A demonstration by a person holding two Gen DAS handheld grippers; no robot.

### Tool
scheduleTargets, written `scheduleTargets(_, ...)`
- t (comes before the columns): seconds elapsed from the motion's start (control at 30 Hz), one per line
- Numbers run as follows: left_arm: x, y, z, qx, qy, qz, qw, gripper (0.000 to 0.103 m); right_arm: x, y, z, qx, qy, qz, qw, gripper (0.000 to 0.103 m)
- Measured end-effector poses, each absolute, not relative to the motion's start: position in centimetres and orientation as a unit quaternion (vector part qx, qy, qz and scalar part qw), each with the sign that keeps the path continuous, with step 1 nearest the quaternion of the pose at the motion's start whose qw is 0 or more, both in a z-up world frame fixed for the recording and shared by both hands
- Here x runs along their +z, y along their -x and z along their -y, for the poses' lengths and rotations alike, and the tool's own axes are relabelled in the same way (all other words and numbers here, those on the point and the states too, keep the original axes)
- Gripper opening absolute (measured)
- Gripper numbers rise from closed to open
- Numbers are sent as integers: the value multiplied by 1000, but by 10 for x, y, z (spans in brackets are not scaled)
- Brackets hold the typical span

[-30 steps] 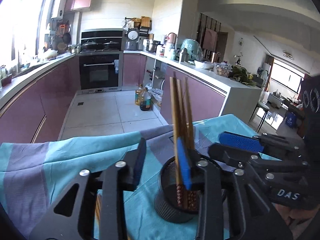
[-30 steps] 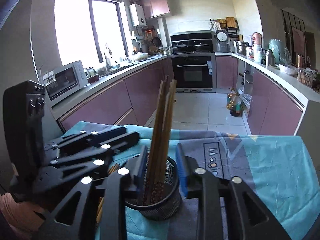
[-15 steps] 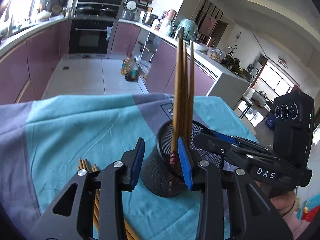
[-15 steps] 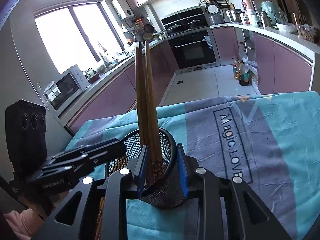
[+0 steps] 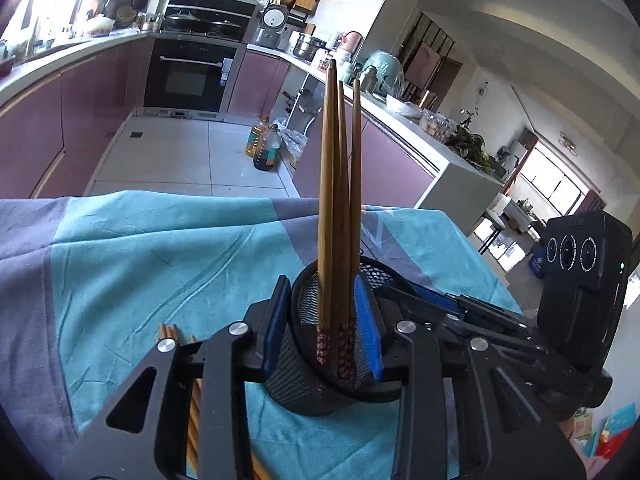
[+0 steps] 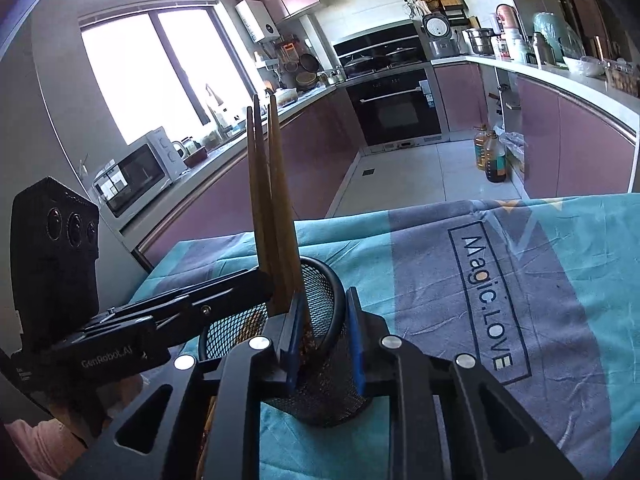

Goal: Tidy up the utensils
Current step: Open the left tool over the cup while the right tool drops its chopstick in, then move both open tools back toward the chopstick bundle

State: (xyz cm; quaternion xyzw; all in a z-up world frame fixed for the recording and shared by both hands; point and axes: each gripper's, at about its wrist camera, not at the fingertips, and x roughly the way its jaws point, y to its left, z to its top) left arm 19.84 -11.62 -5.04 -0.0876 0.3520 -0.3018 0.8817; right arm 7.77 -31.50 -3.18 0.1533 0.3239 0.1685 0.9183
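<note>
on the left side of the table, loose chopsticks [image 5: 192,396] are lying flat on the teal and grey tablecloth [image 5: 132,264], partly hidden under the left gripper [image 5: 324,332]. just to their right, that gripper is straddling the wall of the black mesh holder [image 5: 298,372]: one blue pad [image 5: 277,320] is sitting outside the mesh and the other [image 5: 368,328] is sitting inside the cup, right beside the patterned ends of the standing chopsticks [image 5: 336,200]. whether the pads are actually pinching the wall i cannot tell. the three chopsticks are standing nearly upright in the holder, thin tips up, leaning close together.

further right, the right gripper [image 6: 322,340] is reaching in from the opposite side, its jaws likewise set one inside and one outside the holder's rim [image 6: 340,296], with the chopstick bundle [image 6: 272,208] just beside the inner pad; how tightly it is closing on the rim i cannot tell either. the holder is resting on the cloth near the printed "magic.love" lettering [image 6: 484,304], which is lying off to its right.
</note>
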Motion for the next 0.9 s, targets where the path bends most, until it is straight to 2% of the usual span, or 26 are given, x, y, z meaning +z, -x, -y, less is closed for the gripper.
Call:
scheduleTargets(0.03, -48, -197, 114, -295, 86, -347, 886, 32, -30, -74, 316, 161, -149, -320, 922, 31)
scheduleTargets(0.1, -41, -190, 112, -281, 80, -338, 895, 41, -25, -66, 317, 152, -141, -310, 928, 34)
scheduleTargets(0.13, -39, -187, 107, -273, 78, -334, 899, 53, -20, -60, 318, 149, -136, -304, 931, 34)
scheduleTargets(0.17, -36, -184, 100, -264, 77, -330, 903, 60, -16, -53, 318, 146, -129, -298, 934, 36)
scheduleTargets(0.3, -31, -164, 78, -218, 32, -312, 924, 64, -3, -24, 311, 154, -100, -280, 942, 39)
scheduleTargets(0.4, -35, -151, 63, -199, 7, -317, 927, 72, -5, -9, 294, 185, -79, -290, 936, 40)
scheduleTargets(0.53, -51, -137, 48, -191, -13, -339, 921, 71, -22, -7, 265, 224, -64, -329, 915, 40)
scheduleTargets(0.9, -97, -111, 40, -204, -28, -397, 894, 55, -75, -22, 214, 240, -49, -416, 876, 39)
